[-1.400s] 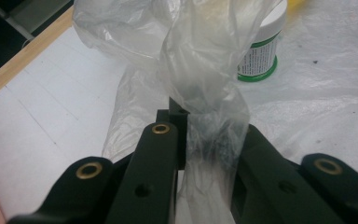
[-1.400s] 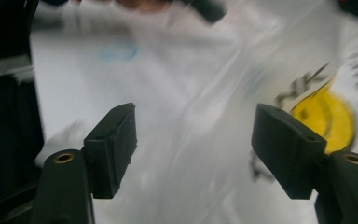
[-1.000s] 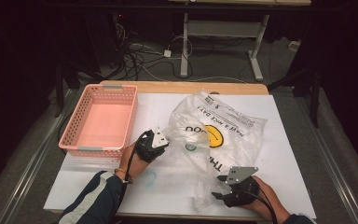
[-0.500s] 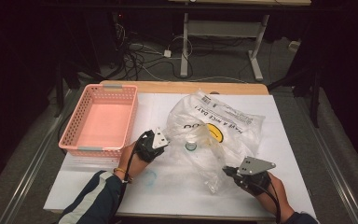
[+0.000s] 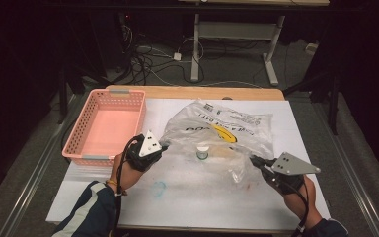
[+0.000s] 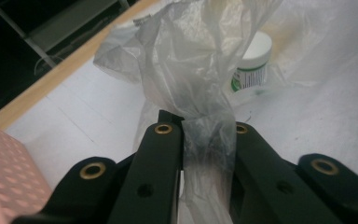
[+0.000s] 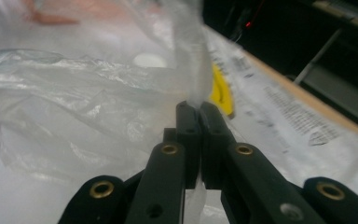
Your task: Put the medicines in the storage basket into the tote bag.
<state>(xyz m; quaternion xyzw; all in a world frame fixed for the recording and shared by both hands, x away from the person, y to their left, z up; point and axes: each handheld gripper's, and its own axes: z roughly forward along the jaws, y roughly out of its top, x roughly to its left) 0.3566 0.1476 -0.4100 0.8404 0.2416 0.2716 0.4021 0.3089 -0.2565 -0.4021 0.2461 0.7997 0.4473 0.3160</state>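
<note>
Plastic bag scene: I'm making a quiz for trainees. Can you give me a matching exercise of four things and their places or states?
Things:
1. plastic bag
2. small jar
3. pink basket
4. left gripper

Places or states:
A. standing empty at the table's left
B. pinched at two edges and spread between both grippers
C. under the clear film, white lid up
D. shut on a bunched edge of film

Pairs: 1-B, 2-C, 3-A, 4-D

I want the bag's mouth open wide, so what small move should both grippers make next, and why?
Probably ease them apart: the left gripper and right gripper each pinch an edge of the plastic bag, which sags over the small jar.
</note>
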